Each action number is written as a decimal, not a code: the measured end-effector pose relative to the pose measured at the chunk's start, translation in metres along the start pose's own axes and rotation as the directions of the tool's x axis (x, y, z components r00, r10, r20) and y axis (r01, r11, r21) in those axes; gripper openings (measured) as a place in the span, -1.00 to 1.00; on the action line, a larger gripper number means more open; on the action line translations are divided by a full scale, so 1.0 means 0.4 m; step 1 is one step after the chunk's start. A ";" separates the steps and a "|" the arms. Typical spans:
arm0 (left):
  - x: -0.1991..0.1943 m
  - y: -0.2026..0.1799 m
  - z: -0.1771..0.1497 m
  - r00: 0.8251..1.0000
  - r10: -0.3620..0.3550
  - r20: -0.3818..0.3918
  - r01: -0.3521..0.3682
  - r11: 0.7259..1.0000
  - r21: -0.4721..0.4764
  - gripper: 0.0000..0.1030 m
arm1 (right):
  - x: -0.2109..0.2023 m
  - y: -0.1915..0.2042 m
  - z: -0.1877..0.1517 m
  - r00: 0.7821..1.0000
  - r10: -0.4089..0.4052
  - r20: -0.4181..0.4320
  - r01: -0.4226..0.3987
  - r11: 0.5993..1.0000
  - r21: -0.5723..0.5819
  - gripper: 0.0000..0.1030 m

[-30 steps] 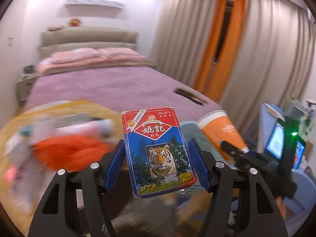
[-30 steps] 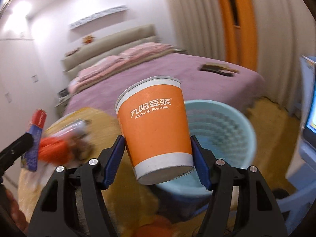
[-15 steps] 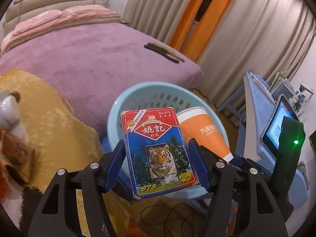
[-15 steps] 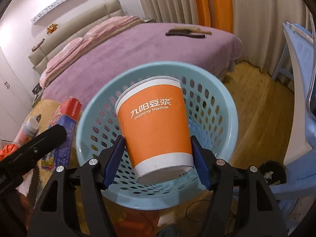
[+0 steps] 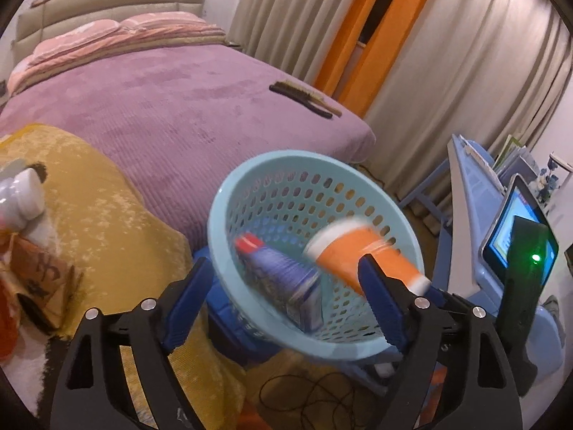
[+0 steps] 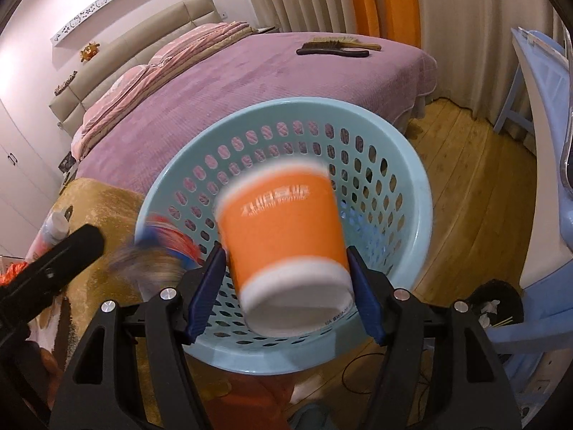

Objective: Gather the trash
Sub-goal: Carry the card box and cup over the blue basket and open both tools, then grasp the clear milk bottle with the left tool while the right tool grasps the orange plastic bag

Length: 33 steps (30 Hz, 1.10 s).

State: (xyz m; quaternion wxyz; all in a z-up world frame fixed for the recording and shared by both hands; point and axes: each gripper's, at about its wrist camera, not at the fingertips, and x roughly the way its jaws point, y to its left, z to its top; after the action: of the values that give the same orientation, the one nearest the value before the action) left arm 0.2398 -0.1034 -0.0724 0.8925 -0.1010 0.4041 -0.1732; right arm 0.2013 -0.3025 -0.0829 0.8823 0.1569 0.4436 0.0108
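Orange paper cup (image 6: 286,240) sits blurred between the right gripper (image 6: 286,286) pads over the blue basket (image 6: 404,136); grip or release: cannot tell. Left gripper (image 5: 283,308) jaws opening, empty; card box (image 5: 283,279) falling into basket. Both judged light, crushable; take by the sides.

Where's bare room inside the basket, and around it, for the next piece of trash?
Inside the pale blue perforated plastic basket, the far wall and right side are bare. The near left is crowded by the falling blue-and-red card box and orange paper cup. The purple bedspread behind is mostly bare, up to the brushes.
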 end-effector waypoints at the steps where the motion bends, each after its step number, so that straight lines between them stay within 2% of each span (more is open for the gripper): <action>1: -0.016 0.003 -0.001 1.000 -0.003 0.010 0.003 1.000 -0.002 0.58 | -0.001 0.001 0.000 1.000 0.009 -0.002 -0.009 1.000 0.002 0.25; 3: -0.048 0.009 -0.006 0.999 -0.009 0.033 0.009 1.000 -0.008 0.61 | -0.007 0.003 0.000 1.000 0.019 0.005 -0.019 1.000 -0.003 0.26; 7: -0.111 0.016 -0.014 0.996 -0.014 0.084 0.014 1.000 -0.006 0.67 | -0.026 0.023 -0.001 0.999 0.037 0.024 -0.036 0.999 -0.023 0.41; 15: -0.253 0.025 -0.041 0.982 -0.016 0.186 0.017 1.000 0.001 0.72 | -0.096 0.113 -0.021 0.991 0.111 0.070 -0.103 0.988 -0.113 0.41; 24: -0.449 0.083 -0.090 0.946 0.012 0.323 0.001 0.999 -0.038 0.73 | -0.190 0.260 -0.061 0.969 0.207 0.137 -0.163 0.947 -0.276 0.41; 33: -0.619 0.201 -0.151 0.903 0.107 0.417 -0.059 0.990 -0.127 0.73 | -0.213 0.380 -0.114 0.956 0.271 0.113 -0.211 0.901 -0.380 0.41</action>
State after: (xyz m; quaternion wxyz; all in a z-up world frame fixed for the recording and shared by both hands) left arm 0.0606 0.0649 0.0323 0.9583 -0.1683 0.2142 -0.0864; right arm 0.1320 -0.1594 0.0015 0.9212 0.0451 0.3371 0.1891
